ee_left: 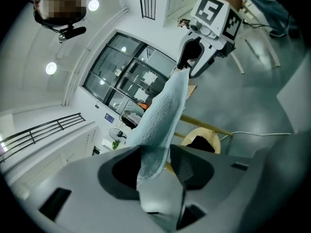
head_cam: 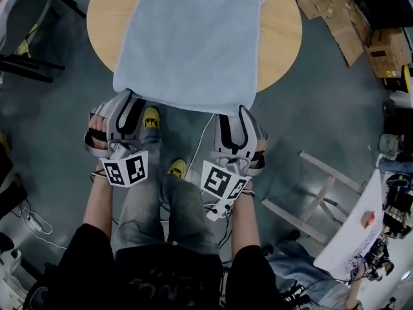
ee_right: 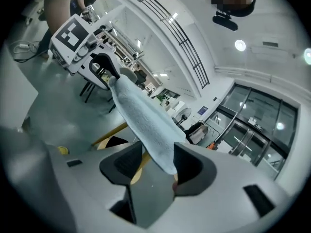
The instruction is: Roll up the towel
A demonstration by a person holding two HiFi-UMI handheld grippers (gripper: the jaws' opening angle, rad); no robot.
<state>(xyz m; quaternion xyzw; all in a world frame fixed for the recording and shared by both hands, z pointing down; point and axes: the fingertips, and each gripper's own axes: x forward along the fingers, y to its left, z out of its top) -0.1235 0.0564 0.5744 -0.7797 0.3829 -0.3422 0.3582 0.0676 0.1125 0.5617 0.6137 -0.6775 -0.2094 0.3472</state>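
Grey floor (head_cam: 310,108), round wooden table (head_cam: 284,31), flattened cardboard (head_cam: 330,10) nearby.

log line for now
light blue cloth towel: spread on round wooden table | left gripper: clamps near corner | right gripper: clamps other near corner

The head view is dim and bluish, darkest near its corners. The towel (head_cam: 193,37) is the brightest patch there. Both gripper views are brighter. Round ceiling lamps (ee_left: 51,68) glow at 10 o'clock in the left gripper view, and more ceiling lamps (ee_right: 240,45) glow at 2 o'clock in the right gripper view. Both bend like a fishbowl, with black corners and blurry near parts.
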